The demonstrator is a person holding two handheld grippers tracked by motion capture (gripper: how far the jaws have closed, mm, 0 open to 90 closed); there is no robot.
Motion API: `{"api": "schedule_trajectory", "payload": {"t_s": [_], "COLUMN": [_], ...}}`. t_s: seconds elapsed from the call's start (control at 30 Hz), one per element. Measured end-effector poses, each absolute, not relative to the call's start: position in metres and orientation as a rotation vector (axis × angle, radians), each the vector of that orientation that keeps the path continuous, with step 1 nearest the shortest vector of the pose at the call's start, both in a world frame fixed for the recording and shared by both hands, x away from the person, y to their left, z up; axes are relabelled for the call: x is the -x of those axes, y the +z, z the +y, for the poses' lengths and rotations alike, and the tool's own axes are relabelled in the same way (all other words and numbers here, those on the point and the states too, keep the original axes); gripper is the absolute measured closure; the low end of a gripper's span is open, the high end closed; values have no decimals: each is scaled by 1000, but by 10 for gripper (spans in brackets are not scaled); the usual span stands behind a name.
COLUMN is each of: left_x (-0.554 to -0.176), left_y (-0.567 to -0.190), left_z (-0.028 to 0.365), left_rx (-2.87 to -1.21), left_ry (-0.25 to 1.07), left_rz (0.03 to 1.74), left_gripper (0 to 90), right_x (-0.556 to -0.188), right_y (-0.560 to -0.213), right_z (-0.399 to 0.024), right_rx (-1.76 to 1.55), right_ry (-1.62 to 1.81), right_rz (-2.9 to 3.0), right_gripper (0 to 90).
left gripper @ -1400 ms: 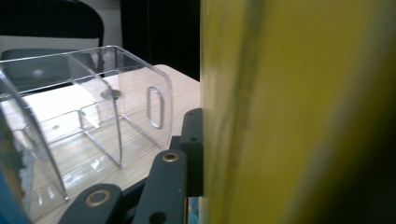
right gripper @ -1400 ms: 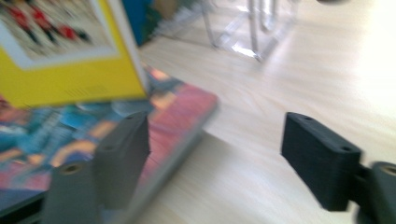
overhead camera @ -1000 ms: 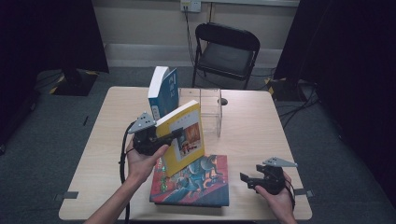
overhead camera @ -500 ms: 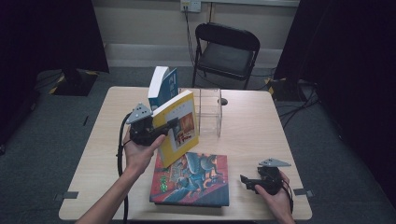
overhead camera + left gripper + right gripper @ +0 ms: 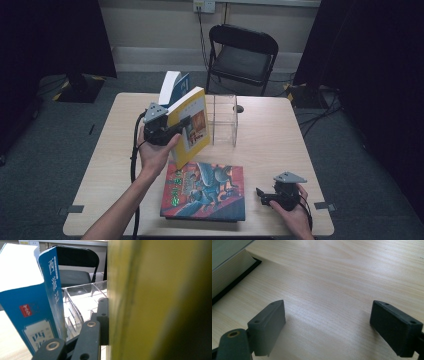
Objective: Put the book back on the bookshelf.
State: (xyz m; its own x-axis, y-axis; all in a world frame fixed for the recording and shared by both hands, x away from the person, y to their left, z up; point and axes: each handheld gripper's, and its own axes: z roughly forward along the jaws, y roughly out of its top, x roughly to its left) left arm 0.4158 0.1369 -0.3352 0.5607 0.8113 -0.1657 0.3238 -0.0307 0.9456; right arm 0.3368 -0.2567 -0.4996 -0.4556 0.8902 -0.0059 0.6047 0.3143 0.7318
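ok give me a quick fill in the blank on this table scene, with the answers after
1. The left hand-held gripper is shut on the ____ paperback book.
2. The blue hardback book stands upright beside the clear ____ rack.
3. The large colourful picture book lies ____ on the wooden table.

Answers: yellow; acrylic; flat

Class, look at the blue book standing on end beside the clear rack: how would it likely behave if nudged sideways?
The blue book looks thick, so probably stiff and fairly heavy. It stands upright and slightly tilted by the clear rack, so a sideways push would likely tip it rather than slide it. Its glossy cover may be somewhat slippery.
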Motion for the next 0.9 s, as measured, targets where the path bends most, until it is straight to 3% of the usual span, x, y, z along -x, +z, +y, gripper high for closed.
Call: {"api": "schedule_trajectory", "payload": {"t_s": [0.9], "left_x": [-475], "left_y": [-357], "left_z": [92], "left_rx": [-1623], "left_ry": [615], "left_rz": [1061], "left_gripper": [758], "right_x": [-336], "right_y": [-500], "right_z": [-256], "right_rx": [-1318], "right_ry": [948], "right_rz": [2184], "right_gripper": [128]}}
